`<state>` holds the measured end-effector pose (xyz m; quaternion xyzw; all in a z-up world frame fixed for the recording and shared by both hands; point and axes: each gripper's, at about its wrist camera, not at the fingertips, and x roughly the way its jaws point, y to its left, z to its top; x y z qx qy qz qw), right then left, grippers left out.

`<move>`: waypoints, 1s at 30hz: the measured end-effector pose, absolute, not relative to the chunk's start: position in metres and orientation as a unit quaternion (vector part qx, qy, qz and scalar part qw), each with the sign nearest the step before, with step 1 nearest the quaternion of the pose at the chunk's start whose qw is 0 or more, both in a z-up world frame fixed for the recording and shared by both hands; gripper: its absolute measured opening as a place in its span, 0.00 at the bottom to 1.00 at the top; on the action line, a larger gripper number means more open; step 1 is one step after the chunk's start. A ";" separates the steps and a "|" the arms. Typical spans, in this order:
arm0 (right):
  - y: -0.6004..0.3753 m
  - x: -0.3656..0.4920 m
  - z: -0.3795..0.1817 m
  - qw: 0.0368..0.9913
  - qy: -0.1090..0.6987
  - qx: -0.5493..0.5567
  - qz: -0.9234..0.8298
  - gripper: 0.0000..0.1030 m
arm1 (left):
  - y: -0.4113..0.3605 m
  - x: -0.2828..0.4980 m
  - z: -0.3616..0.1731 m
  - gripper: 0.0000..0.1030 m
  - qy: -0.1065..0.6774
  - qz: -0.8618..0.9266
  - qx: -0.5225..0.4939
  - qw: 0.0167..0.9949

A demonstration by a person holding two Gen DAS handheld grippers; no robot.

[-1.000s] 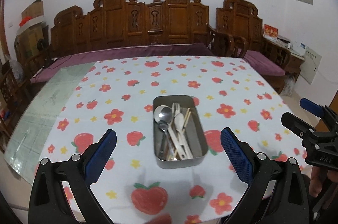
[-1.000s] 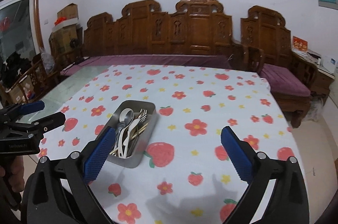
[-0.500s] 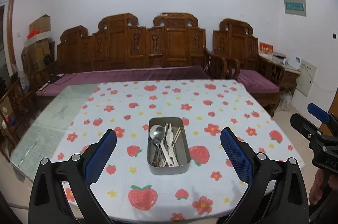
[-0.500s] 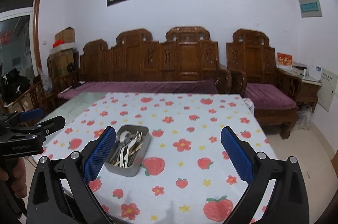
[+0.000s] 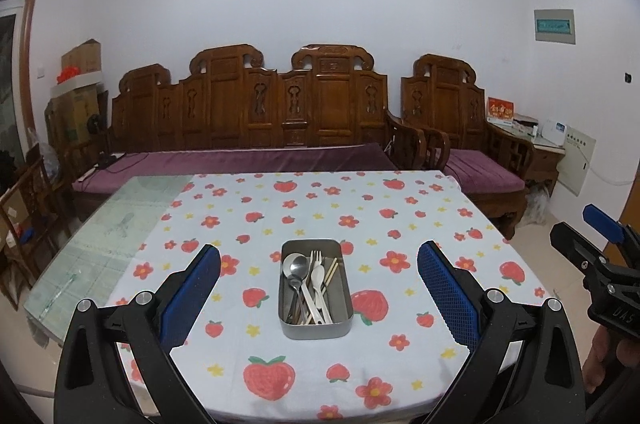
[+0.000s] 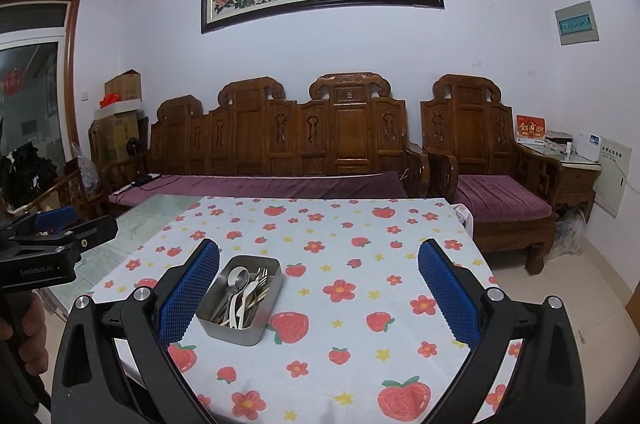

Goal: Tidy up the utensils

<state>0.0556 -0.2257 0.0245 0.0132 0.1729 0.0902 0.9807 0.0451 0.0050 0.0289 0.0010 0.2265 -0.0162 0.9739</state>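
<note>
From the left wrist camera, the left tongs (image 5: 319,288) have drawn back and up since a moment ago, so the rectangular stainless-steel tray (image 5: 316,329) looks smaller and more of the white strawberry-and-flower tablecloth (image 5: 400,212) shows around it. The tongs stand wide apart with nothing between their blue mesh-textured pads (image 5: 447,288). The tray sits near the front edge of the tabletop, about midway along it, holding a shiny round-bowled metal spoon (image 5: 294,264), a white plastic fork (image 5: 316,264), a white plastic spoon (image 5: 318,276) and thin wooden chopsticks (image 5: 330,270) lying lengthwise. A bare glass strip (image 5: 100,236) of the tabletop runs along the left edge. The right tongs (image 5: 600,248) enter past the right edge. From the right wrist camera, the right tongs (image 6: 319,288) have likewise pulled away and are spread wide, empty; the tray (image 6: 236,332) lies just beside the left pad (image 6: 188,288), toward the front-left corner. The black left tongs (image 6: 60,236) enter from the left, held in a hand (image 6: 32,336).
</note>
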 end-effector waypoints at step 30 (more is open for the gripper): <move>-0.224 0.056 0.025 0.981 0.172 0.013 0.090 0.97 | 0.003 0.043 0.029 0.92 0.226 -0.016 0.000 0.974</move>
